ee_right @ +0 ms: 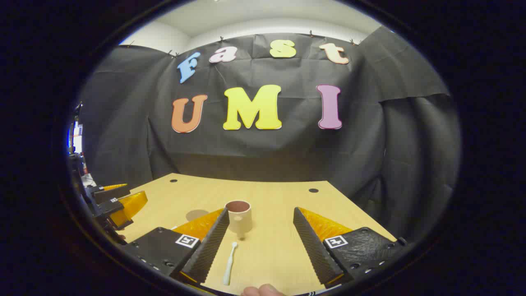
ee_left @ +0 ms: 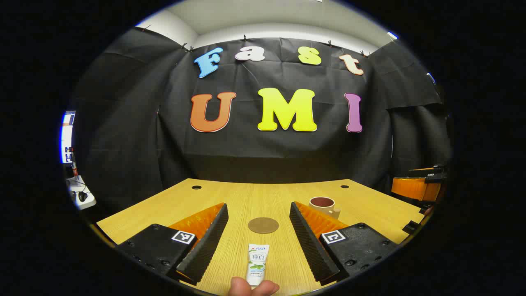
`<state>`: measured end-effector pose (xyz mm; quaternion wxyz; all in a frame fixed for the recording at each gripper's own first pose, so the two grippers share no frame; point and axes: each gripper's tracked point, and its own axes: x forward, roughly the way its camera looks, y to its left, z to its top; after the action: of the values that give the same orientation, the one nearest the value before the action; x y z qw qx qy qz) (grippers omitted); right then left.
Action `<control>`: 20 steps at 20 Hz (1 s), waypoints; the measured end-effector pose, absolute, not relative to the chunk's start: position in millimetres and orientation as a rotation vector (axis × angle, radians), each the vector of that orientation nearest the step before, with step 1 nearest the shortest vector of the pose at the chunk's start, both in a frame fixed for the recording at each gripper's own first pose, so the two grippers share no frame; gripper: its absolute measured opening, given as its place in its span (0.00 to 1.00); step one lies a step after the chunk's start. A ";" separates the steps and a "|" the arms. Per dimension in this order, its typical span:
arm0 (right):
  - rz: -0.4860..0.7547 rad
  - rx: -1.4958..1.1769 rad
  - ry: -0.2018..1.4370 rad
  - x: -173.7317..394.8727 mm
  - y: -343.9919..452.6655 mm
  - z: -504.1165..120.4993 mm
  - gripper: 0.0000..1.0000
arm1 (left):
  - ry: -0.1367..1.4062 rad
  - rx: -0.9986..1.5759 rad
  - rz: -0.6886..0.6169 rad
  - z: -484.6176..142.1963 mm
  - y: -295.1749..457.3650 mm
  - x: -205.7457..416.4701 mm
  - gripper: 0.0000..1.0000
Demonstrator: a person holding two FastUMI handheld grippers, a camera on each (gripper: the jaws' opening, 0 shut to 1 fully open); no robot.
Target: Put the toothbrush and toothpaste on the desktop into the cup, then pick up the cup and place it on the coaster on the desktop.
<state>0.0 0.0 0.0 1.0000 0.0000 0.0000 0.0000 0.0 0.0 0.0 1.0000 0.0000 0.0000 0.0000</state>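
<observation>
Toothpaste tube [ee_left: 257, 264] lies flat between the spread fingers of the left tool [ee_left: 259, 240], untouched, near the table's [ee_left: 164, 205] front edge, long axis running toward the far edge, at the coaster [ee_left: 263, 225]. The right tool [ee_right: 257, 242] is also apart; the toothbrush [ee_right: 229, 264] lies by its left finger, head toward the cup [ee_right: 239, 216]. Risk, as I judge it: closing across the slim, flat brush could skid it or nudge the nearby cup over.

The left gripper [ee_left: 257, 234] hovers over the desk [ee_left: 164, 205] with its jaws spread wide — the toothpaste [ee_left: 257, 264] lies flat between them. Beyond it sits the round coaster [ee_left: 263, 225]; the cup [ee_left: 322, 205] stands upright farther right.
</observation>
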 end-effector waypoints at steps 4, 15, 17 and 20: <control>-0.004 -0.003 0.019 2.5 -0.3 -5.6 0.95 | -0.005 0.005 -0.001 2.8 -0.7 -0.3 0.95; 0.018 0.025 0.090 13.2 13.6 -26.5 0.92 | 0.020 -0.006 0.001 -5.5 6.5 -0.1 0.96; 0.022 0.033 0.097 13.7 16.4 -29.2 0.98 | 0.021 -0.002 0.002 -5.1 7.7 -0.2 1.00; 0.028 0.033 0.104 14.8 20.6 -34.6 0.95 | 0.035 0.006 0.003 -12.4 8.7 -1.3 0.96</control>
<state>14.8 20.6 -34.6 0.9984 0.0165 0.0522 0.0140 -1.3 8.7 -12.4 0.9998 0.0028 0.0173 0.0013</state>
